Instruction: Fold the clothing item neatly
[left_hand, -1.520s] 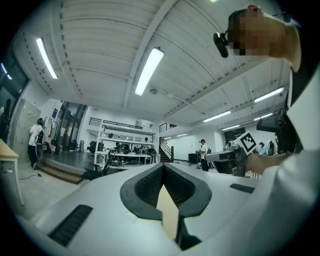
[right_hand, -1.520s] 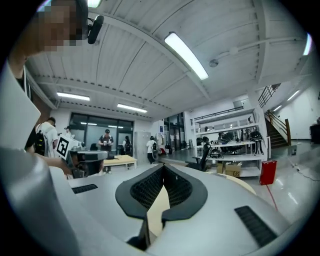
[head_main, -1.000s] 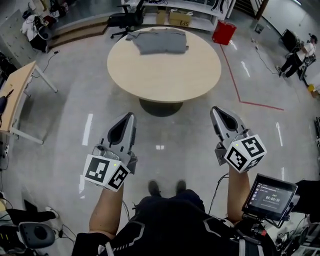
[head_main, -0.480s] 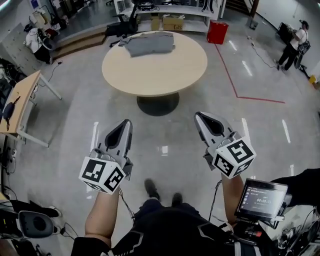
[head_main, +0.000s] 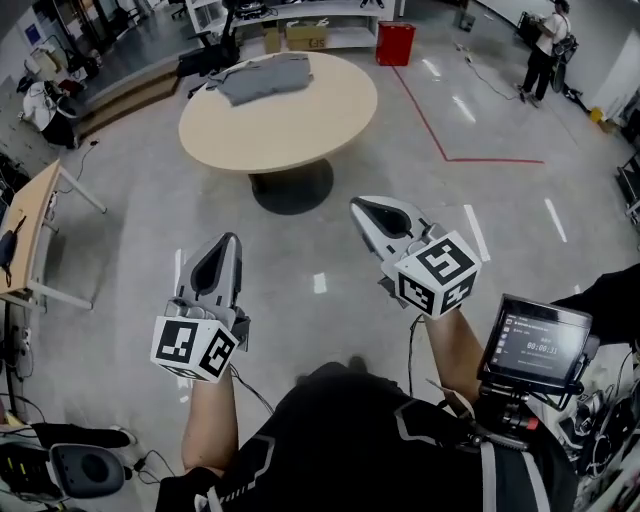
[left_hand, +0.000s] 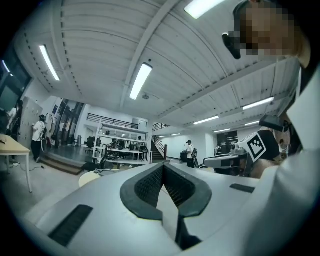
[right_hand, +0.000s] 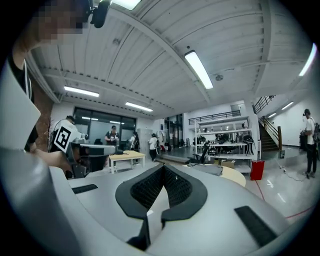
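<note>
While the person stands on the open floor (head_main: 300, 250), well apart from the round counter (head_main: 290, 125), both grippers are held out level over bare floor and carry nothing. Left gripper (head_main: 224, 241): fingers pressed together, nothing between them, confirmed in the left gripper view, where the dark pads (left_hand: 150, 186) meet at the tip. Right gripper (head_main: 363, 206): same, fingers closed on themselves and empty in the right gripper view.

The task's thing is a grey clothing item (head_main: 262, 78). It lies on the far side of the counter, near the back edge, and nothing touches it. It reads as a flattish, roughly rectangular heap with an uneven outline. It is too small in the head view to tell whether that is a finished fold or just a loose lay. The right gripper view shows it edge-on (right_hand: 207, 170) on the counter, which gives no better read.

Step in hand, as a judgement: none on the garment itself. The scene fits two stages, either standing off with the garment awaiting folding or standing off with it already folded and left there. The pictures don't settle which, so the next move is open. What is sure is that the garment is out of reach from this spot, and closed fingers could not take cloth as they are.
</note>
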